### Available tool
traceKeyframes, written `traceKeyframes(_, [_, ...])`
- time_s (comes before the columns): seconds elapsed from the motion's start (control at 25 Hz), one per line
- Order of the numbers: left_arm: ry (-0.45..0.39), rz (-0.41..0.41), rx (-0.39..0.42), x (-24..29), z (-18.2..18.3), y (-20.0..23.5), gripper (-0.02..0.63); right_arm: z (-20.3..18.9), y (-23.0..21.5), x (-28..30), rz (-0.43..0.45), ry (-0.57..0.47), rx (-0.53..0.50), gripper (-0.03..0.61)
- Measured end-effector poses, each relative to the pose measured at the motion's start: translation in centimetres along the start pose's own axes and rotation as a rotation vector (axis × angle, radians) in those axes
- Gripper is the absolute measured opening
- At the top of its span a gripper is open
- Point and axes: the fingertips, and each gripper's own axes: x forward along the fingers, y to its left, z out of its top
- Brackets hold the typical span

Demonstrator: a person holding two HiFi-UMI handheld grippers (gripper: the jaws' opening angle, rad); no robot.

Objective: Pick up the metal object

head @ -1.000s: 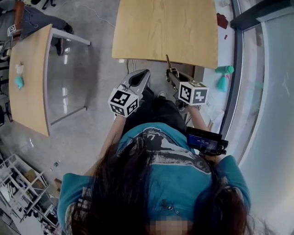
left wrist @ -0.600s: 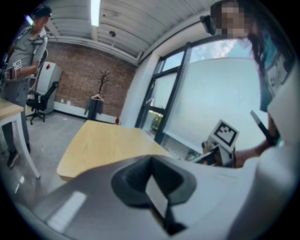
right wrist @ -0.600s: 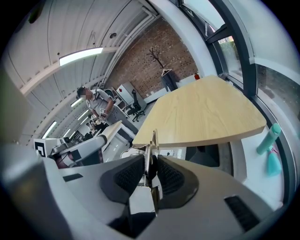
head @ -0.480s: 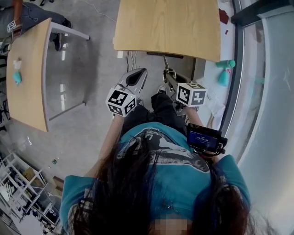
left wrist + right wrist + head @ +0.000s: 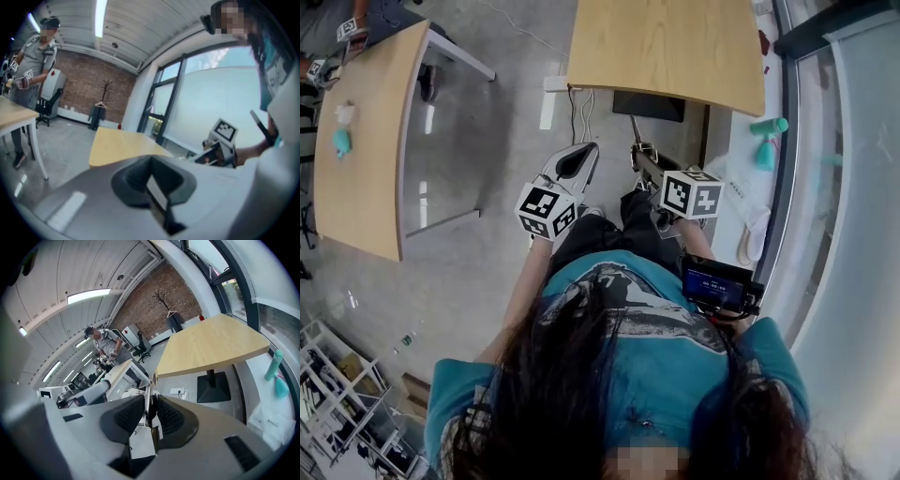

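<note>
My right gripper (image 5: 645,159) is held in front of the person's body, shut on a thin metal object (image 5: 635,131) that sticks out forward past the jaws. In the right gripper view the dark pads (image 5: 168,420) press on this flat metal strip (image 5: 149,397), which has a toothed edge and points upward. To its left my left gripper (image 5: 572,164) is level with it and shut, with nothing between its jaws. In the left gripper view the right gripper (image 5: 220,145) shows at the right side.
A wooden table (image 5: 675,47) with a black base (image 5: 649,106) stands ahead, a second wooden table (image 5: 356,141) to the left. A white power strip (image 5: 548,97) lies on the floor. Teal bottles (image 5: 767,127) and glazing line the right side. Another person (image 5: 35,61) stands far left.
Both grippers keep their places before the body, and the right one still holds the metal object. The tables have slid up and right in the head view, uncovering the table's black base.
</note>
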Motion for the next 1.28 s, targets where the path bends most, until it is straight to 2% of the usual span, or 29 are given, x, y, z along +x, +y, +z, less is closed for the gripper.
traceKeyframes(0.28, [-0.021,-0.053,0.0,-9.9,-1.9,0.2,0.002,-5.9,7.6,-1.3,-0.037,-0.074,0.052,0.098])
traceKeyframes(0.48, [-0.025,-0.096,-0.016,-13.8,-3.5,-0.4,0.003,-9.4,10.9,-2.9,-0.077,-0.096,0.062,0.099])
traceKeyframes(0.72, [-0.062,-0.138,-0.013,-15.2,-4.1,-3.5,0.003,-12.0,11.7,-5.7,-0.097,-0.103,0.06,0.098])
traceKeyframes(1.08, [-0.087,-0.111,-0.02,-16.7,-3.9,-5.4,0.002,-12.7,13.0,-8.4,-0.064,-0.114,0.039,0.098])
traceKeyframes(1.2, [-0.083,-0.101,-0.02,-17.8,-4.4,-8.0,0.003,-13.8,13.0,-10.8,-0.049,-0.12,0.051,0.098])
traceKeyframes(1.28, [-0.08,-0.09,-0.019,-19.1,-5.3,-11.4,0.003,-15.5,12.6,-13.8,-0.04,-0.125,0.053,0.098])
